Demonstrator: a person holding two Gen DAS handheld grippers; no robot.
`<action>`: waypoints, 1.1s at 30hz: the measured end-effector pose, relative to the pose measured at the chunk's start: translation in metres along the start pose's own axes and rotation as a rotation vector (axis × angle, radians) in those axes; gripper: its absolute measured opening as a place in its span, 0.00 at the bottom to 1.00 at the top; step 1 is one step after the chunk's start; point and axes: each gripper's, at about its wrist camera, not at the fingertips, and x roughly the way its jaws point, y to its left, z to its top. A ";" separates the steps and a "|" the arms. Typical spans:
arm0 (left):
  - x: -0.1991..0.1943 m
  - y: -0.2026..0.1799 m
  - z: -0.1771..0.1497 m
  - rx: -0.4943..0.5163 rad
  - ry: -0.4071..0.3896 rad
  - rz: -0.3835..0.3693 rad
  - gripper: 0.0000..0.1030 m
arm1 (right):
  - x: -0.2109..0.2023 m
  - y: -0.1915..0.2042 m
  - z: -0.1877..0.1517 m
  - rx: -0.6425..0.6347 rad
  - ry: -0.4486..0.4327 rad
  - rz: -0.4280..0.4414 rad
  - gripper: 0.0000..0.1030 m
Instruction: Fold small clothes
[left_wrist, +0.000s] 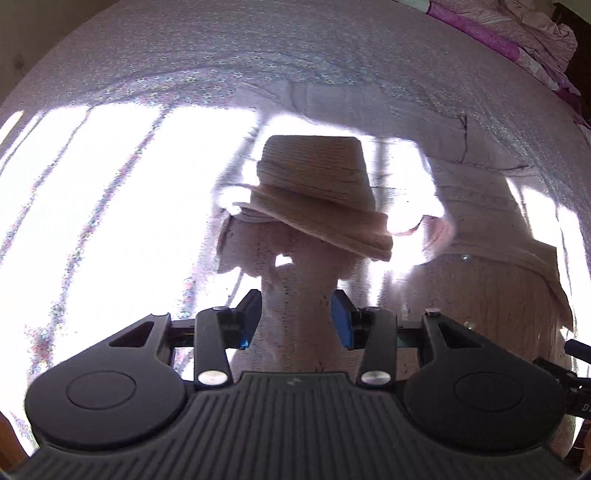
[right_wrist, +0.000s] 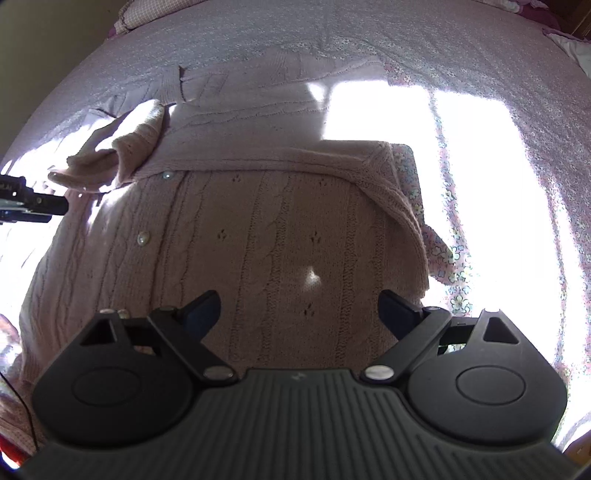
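Two black grippers hang over a pale pink cable-knit cardigan (right_wrist: 280, 236) spread on the floral bedspread (right_wrist: 480, 206). Left gripper (left_wrist: 298, 317), half open, has a bunched pink sleeve (left_wrist: 314, 206) between its blue pads; whether they still pinch it, I cannot tell. Right gripper (right_wrist: 298, 312) gapes wide, empty, cardigan body at twelve o'clock. No writing is legible.

1. 1 pink cable-knit cardigan (right_wrist: 258, 221) lay on the bed.
2. 2 pearly buttons (right_wrist: 168, 175) showed down its front in the right wrist view.
3. 1 sleeve (left_wrist: 314, 206) of it showed bunched up in the left wrist view.
4. 1 floral bedspread (right_wrist: 369, 44) covered the bed.
5. 2 grippers were in view: 1 left gripper (left_wrist: 298, 317) and 1 right gripper (right_wrist: 299, 310).
6. 1 heap of pink bedding (left_wrist: 528, 33) sat at the far edge.
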 end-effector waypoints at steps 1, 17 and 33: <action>-0.002 0.008 -0.003 -0.011 -0.004 0.011 0.48 | -0.002 0.003 0.002 -0.011 -0.007 0.002 0.91; -0.004 0.106 -0.038 -0.183 0.024 0.115 0.49 | 0.003 0.123 0.064 -0.271 -0.024 0.138 0.91; -0.001 0.113 -0.046 -0.142 -0.013 0.112 0.59 | 0.088 0.252 0.155 -0.395 0.142 0.159 0.90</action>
